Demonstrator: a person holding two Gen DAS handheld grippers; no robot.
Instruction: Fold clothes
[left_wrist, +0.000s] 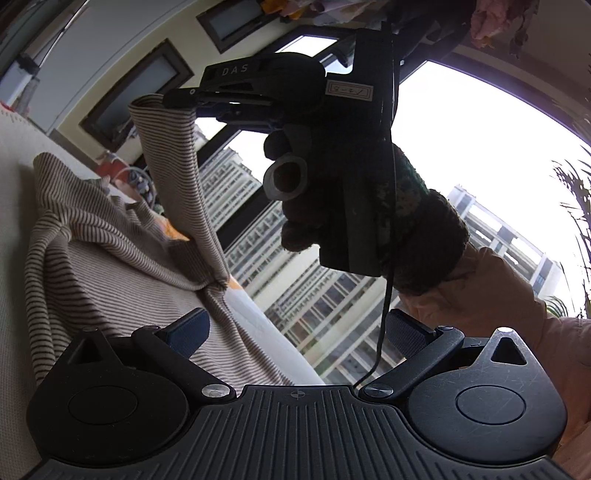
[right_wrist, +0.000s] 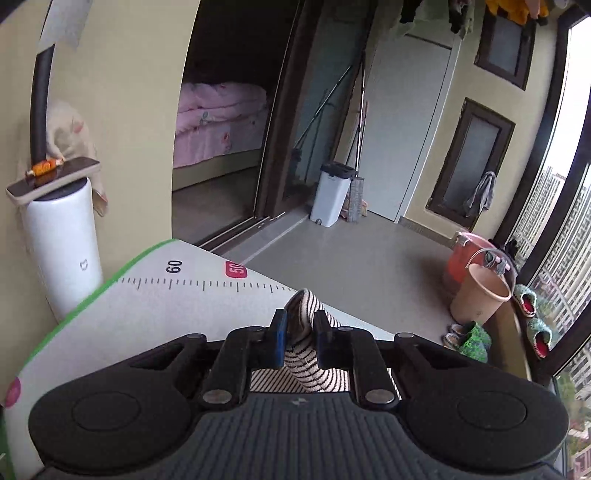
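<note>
A beige garment with thin dark stripes (left_wrist: 110, 266) lies on the table at the left of the left wrist view. My right gripper (left_wrist: 181, 99) is seen there from the side, shut on the cuff of the garment's sleeve (left_wrist: 173, 177) and holding it up above the table. In the right wrist view the striped cuff (right_wrist: 301, 332) is pinched between the blue pads of my right gripper (right_wrist: 300, 334). My left gripper (left_wrist: 295, 332) is open and empty, its fingers just above the garment's edge.
The table carries a white mat with a ruler scale and green border (right_wrist: 122, 295). A white cylinder (right_wrist: 62, 243) stands by the wall. Buckets (right_wrist: 480, 291) and slippers (right_wrist: 469, 336) sit on the floor near the big window (left_wrist: 461, 147). A gloved hand (left_wrist: 306, 206) holds the right gripper.
</note>
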